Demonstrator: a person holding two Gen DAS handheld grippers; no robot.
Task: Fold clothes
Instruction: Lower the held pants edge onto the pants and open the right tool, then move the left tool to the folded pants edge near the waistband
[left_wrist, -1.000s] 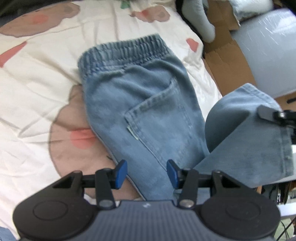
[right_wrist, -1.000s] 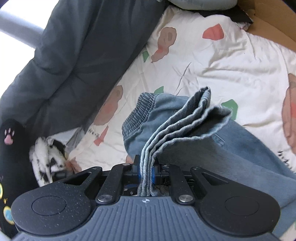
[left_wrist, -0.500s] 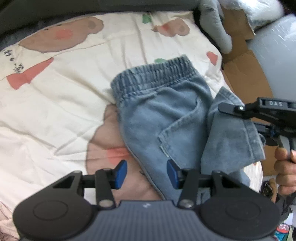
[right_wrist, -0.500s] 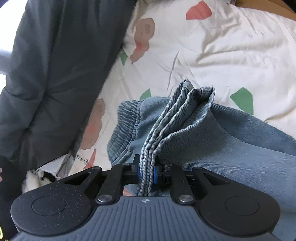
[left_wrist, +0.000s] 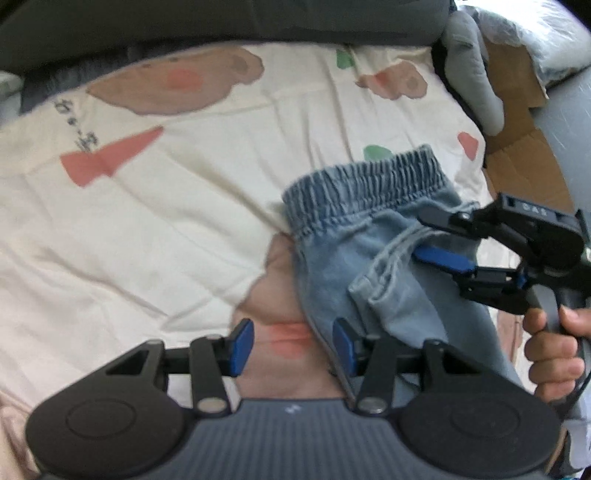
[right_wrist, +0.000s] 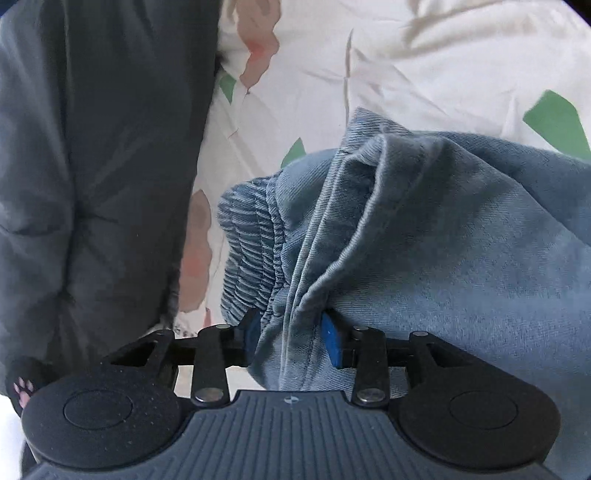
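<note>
Cream bed sheet (left_wrist: 155, 229) printed with brown, red and green shapes covers the bed, dark grey padded cushion (right_wrist: 92, 155) along its edge. Light blue denim trousers (left_wrist: 354, 266) with elastic waistband lie folded on it. Right tool (right_wrist: 290, 341) spread, hem between its fingers; left tool (left_wrist: 293, 345) spread, empty, beside the trousers.

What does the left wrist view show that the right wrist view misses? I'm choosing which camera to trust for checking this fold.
Only the left wrist view shows the left gripper, open over the sheet, the right gripper from outside with the hand holding it, and cardboard past the bed edge.

Only the right wrist view shows the dark padded cover and, close up, the right gripper with jaws parted around the bunched leg hems.

Both show the denim pants, their elastic waistband and the printed bedsheet.
</note>
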